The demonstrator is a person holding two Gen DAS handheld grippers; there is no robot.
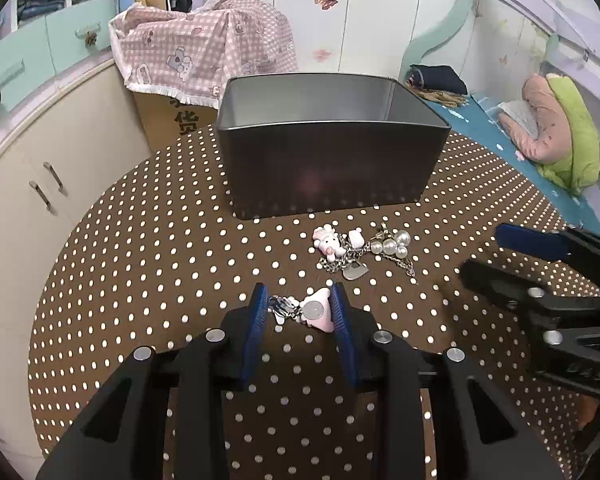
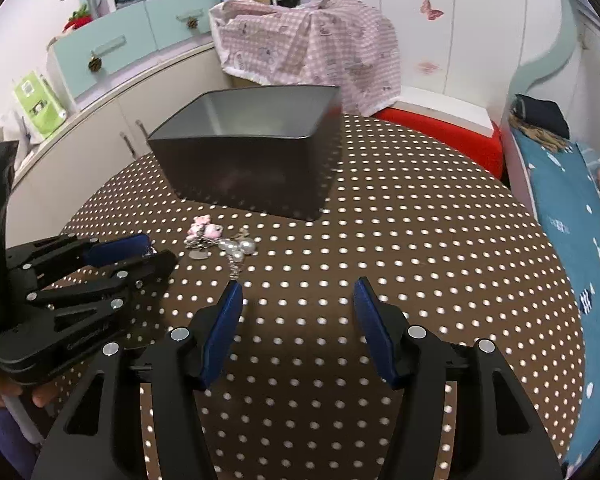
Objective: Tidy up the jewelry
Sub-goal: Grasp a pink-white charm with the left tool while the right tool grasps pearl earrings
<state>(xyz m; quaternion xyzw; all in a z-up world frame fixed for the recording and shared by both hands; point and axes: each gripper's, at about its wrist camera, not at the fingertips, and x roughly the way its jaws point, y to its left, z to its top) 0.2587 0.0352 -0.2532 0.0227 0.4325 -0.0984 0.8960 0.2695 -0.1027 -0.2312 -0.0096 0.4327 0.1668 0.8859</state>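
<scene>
A dark metal tin (image 1: 328,168) stands open on the brown polka-dot table (image 1: 160,260); it also shows in the right wrist view (image 2: 248,164). A heap of jewelry (image 1: 360,252) with a pink cat charm, pearls and chain lies in front of it, also seen from the right (image 2: 220,240). My left gripper (image 1: 300,308) has its blue pads on either side of a pink charm with a silver clip (image 1: 314,310) on the table; the jaws look closed on it. My right gripper (image 2: 298,300) is open and empty, right of the heap.
A pink checked cloth (image 1: 204,52) covers a box behind the tin. Cream cabinets (image 1: 40,184) stand left. A bed with blue sheet (image 2: 572,216) lies right. A red stool (image 2: 440,128) stands beyond the table's far edge.
</scene>
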